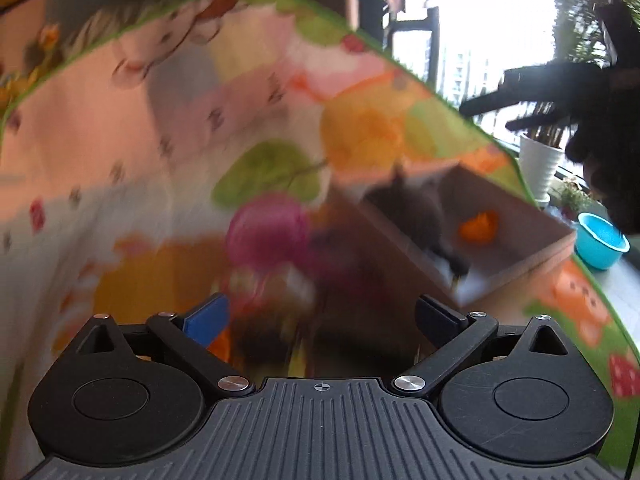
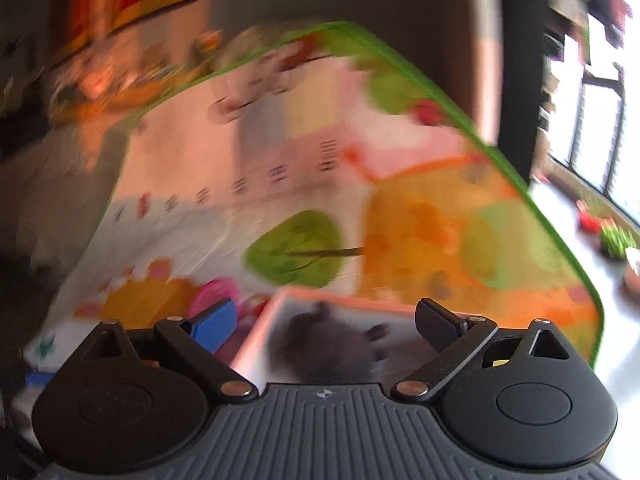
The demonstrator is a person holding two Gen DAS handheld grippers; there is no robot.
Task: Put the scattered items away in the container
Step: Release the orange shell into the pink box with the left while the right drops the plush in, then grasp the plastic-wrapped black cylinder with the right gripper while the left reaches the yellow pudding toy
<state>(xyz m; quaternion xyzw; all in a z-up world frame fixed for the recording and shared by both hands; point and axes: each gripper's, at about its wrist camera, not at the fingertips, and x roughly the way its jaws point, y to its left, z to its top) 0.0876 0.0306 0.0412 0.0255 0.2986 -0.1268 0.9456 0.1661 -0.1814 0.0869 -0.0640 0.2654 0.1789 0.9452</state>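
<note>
The left tool point(image 1: 322, 316) gapes empty over the pink toy point(image 1: 268, 230) just ahead, ready to grab; right tool point(image 2: 324, 326), likewise apart, hangs above the box point(image 2: 280, 320) holding a grey plush point(image 2: 320, 344).

Both wrist views look down, close; share mat point(image 1: 120, 120), box point(image 2: 256, 344).

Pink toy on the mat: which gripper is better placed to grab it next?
Left. The pink toy lies just ahead of the open left gripper; the right gripper hangs over the box.
</note>
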